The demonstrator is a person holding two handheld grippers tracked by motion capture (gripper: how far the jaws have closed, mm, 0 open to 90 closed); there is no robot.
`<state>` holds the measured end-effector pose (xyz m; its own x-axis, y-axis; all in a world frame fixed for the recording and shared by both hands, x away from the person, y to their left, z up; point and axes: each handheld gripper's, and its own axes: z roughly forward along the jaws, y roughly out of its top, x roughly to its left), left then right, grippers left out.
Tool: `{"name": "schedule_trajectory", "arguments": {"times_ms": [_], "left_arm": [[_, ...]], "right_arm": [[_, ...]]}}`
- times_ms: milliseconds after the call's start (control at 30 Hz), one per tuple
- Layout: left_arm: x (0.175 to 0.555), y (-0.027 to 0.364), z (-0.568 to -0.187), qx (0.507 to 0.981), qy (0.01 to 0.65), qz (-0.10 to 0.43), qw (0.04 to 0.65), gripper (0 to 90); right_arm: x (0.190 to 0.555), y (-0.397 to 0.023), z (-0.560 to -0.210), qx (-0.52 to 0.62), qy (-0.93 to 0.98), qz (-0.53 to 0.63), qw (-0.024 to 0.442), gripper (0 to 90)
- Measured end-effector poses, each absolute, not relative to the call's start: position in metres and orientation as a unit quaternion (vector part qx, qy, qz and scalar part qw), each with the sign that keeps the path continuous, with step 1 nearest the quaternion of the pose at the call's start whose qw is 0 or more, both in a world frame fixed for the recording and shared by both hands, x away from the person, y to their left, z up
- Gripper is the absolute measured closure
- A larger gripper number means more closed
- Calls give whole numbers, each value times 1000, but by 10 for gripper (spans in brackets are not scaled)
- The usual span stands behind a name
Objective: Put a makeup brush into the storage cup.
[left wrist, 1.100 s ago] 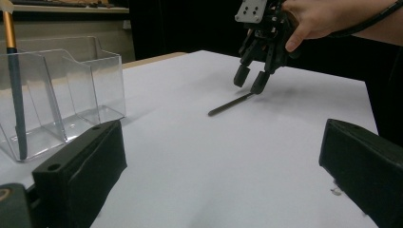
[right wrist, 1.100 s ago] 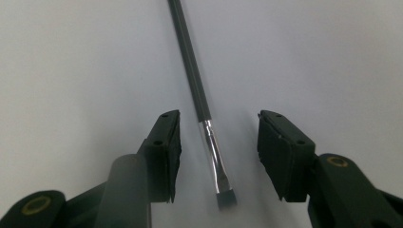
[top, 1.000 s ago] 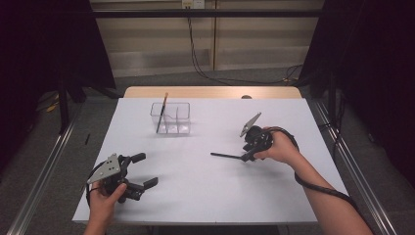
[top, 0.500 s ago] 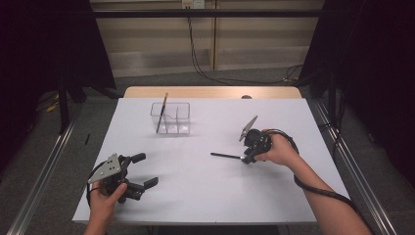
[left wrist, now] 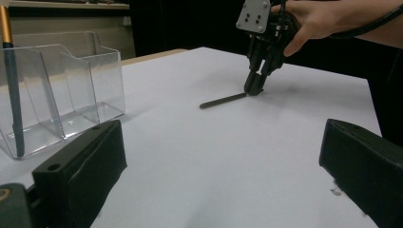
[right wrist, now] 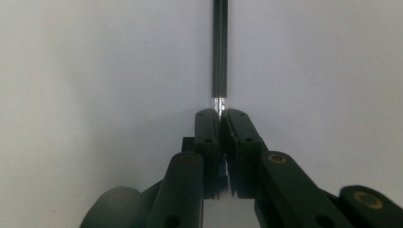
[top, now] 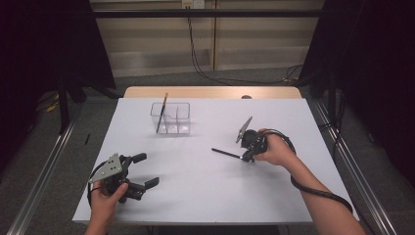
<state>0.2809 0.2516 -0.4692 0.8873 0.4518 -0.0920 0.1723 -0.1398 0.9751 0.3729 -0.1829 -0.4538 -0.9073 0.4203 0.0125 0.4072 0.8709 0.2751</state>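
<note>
Now the right hand-held gripper [top: 248, 154] has just been closing and pinches one end of the black pen [top: 226, 153] lying on the table [top: 205, 196]. Lift it level, gently, so it cannot pivot; the left hand-held gripper [top: 147, 170] rests wide open.

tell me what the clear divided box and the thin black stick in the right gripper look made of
Clear divided box: likely hard acrylic or similar plastic, glossy; you see straight through its walls. Thin black stick: smooth dark shaft, plastic or coated wood, with a shiny metal-looking band where the right gripper clamps it.
</note>
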Motion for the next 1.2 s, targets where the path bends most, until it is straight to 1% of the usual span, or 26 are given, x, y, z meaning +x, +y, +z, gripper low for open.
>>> {"name": "schedule_trajectory", "arguments": {"times_ms": [300, 533, 667, 1200], "left_arm": [[281, 248, -468, 748, 209, 113, 620, 15], [282, 248, -468, 750, 208, 115, 618, 14], [281, 249, -467, 748, 209, 117, 619, 14], [286, 237, -463, 753, 202, 115, 616, 13]], "right_arm": [[372, -186, -454, 221, 964, 148, 24, 840], [372, -190, -455, 229, 959, 166, 15, 841], [372, -190, -454, 221, 962, 159, 19, 841], [352, -185, -438, 200, 962, 186, 13, 840]]}}
